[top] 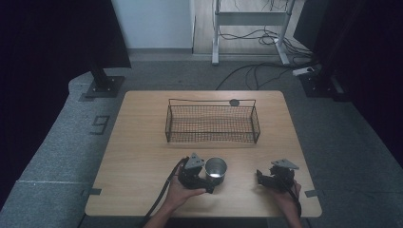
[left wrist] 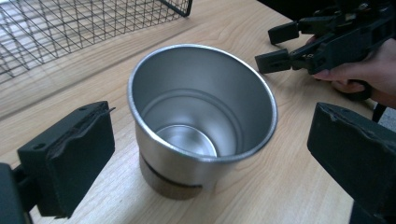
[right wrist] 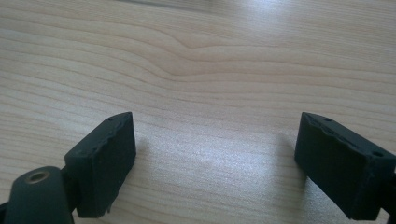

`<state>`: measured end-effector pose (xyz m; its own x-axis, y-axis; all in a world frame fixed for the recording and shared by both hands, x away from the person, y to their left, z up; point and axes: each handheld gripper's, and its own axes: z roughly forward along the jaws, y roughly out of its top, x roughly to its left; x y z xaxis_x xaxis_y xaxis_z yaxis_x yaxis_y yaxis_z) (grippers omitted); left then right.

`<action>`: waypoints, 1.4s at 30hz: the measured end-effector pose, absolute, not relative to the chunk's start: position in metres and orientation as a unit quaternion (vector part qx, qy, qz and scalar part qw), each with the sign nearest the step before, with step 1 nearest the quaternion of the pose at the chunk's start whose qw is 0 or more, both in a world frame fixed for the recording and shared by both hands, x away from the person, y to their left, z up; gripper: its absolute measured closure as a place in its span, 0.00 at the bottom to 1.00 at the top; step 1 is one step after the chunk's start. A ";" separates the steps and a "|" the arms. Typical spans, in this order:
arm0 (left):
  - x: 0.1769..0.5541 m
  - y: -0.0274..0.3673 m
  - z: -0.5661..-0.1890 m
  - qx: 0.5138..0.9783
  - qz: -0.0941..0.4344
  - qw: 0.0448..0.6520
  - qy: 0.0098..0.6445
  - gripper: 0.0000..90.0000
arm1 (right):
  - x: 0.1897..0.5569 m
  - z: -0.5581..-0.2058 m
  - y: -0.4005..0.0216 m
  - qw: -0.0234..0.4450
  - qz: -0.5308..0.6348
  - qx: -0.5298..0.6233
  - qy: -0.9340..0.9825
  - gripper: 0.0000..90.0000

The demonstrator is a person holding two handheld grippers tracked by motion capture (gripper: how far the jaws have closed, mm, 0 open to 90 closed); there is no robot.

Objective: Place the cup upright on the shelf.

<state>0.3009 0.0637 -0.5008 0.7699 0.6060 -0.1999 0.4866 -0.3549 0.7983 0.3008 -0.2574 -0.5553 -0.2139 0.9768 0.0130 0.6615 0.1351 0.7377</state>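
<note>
Your left gripper (left wrist: 205,154) sits low centre in the high view, jaws spread wide. In the left gripper view the jaws stand one on each side of the cup (left wrist: 201,116), with a gap on both sides; neither pad touches the metal. The cup is steel, upright, open end up, empty, standing on the table (left wrist: 289,186) at mid frame. In the high view the cup (top: 215,168) is just right of your left gripper (top: 209,178), below the basket.

Your right gripper (right wrist: 215,158) is also wide open. In the right gripper view its two black jaws rise from the lower corners over bare wood grain, nothing between them. In the high view your right gripper (top: 264,177) lies lower right, near the table's front edge, pointing left toward the cup but well apart from it. The left gripper view shows it at upper right (left wrist: 275,49), held in your hand (left wrist: 369,70), jaws apart.

The wire basket (top: 212,124) sits at centre of the table, above both grippers in the high view, empty. Its mesh fills the upper left of the left gripper view (left wrist: 70,32).

A cable (top: 164,190) trails from your left gripper down to the bottom edge.
</note>
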 end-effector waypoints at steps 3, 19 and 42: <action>0.304 0.057 -0.505 0.822 0.069 0.458 0.331 0.01 | 0.301 -0.555 -0.257 0.248 0.318 0.576 0.711 0.14; 0.308 0.047 -0.515 0.818 0.105 0.465 0.320 0.15 | 0.301 -0.555 -0.258 0.247 0.318 0.576 0.711 0.14; 0.304 0.068 -0.490 0.799 0.127 0.488 0.328 0.16 | 0.301 -0.555 -0.259 0.248 0.318 0.576 0.711 0.14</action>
